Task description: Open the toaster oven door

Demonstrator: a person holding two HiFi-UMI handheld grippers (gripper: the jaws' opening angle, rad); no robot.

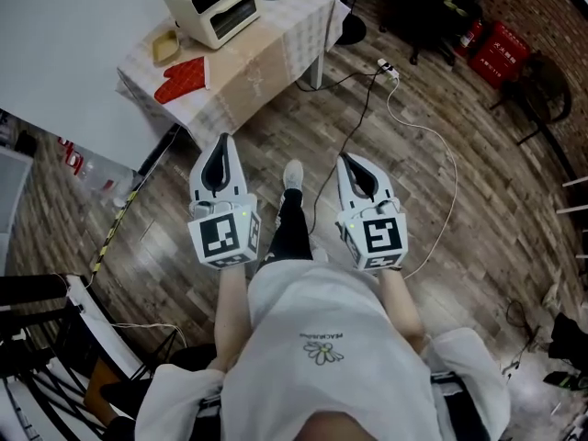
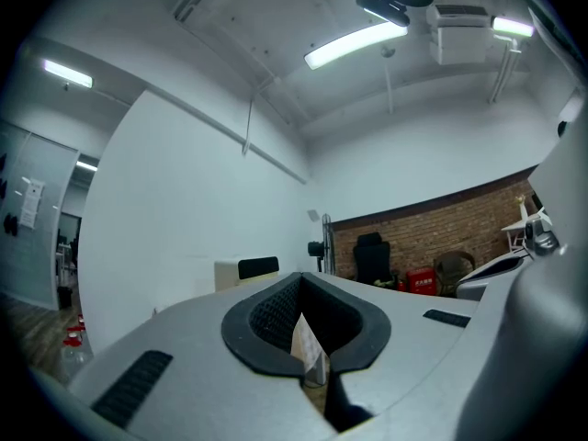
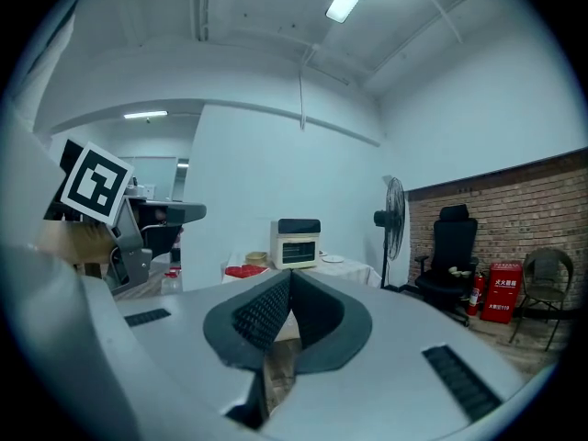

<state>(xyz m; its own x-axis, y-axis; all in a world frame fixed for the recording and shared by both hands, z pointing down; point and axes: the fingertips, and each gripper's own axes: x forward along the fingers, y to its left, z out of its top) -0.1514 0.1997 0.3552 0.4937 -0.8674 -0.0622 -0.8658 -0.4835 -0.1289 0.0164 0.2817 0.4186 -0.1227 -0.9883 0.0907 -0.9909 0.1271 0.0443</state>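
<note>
Toaster oven (image 2: pixel 243 272), lower part behind the left gripper (image 2: pixel 299 285) body.

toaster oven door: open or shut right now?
Shut. The toaster oven on the table has its door flush against its front, window upright, in the right gripper view. The head view shows nothing folded down.

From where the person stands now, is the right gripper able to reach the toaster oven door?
Probably not yet. The right gripper, jaws shut, hangs over the wooden floor, well short of the toaster oven on the table. Nothing blocks the way; the person must step closer.
</note>
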